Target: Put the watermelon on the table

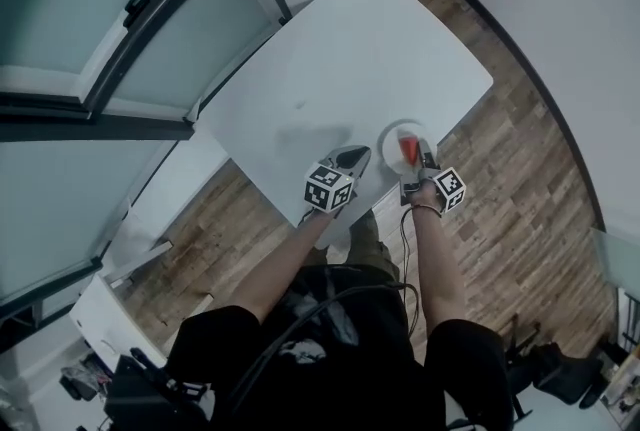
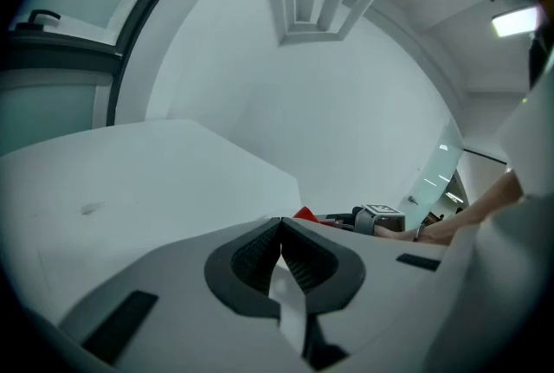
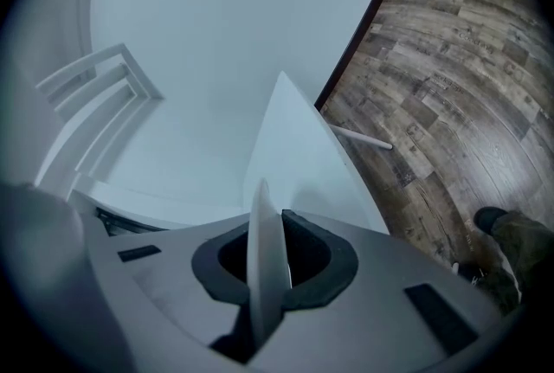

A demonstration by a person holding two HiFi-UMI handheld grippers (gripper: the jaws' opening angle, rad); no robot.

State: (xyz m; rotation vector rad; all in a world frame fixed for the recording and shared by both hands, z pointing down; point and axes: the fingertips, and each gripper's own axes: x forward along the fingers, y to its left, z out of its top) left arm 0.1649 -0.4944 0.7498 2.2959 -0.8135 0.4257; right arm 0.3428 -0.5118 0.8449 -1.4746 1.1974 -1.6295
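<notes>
Watermelon (image 1: 410,151) is sitting loose, probably slippery, on plate (image 1: 390,133) that right hand-held gripper (image 3: 275,252) is pinching by its near rim; left hand-held gripper (image 2: 281,254) is hovering pressed together, empty.

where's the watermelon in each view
Head view: watermelon on the plate in the right gripper, lower centre-right.
Left gripper view: its red tip just above the jaws, right of centre.
Right gripper view: not in it; only the plate's rim between the jaws.
Shared landmark: the white table.
</notes>
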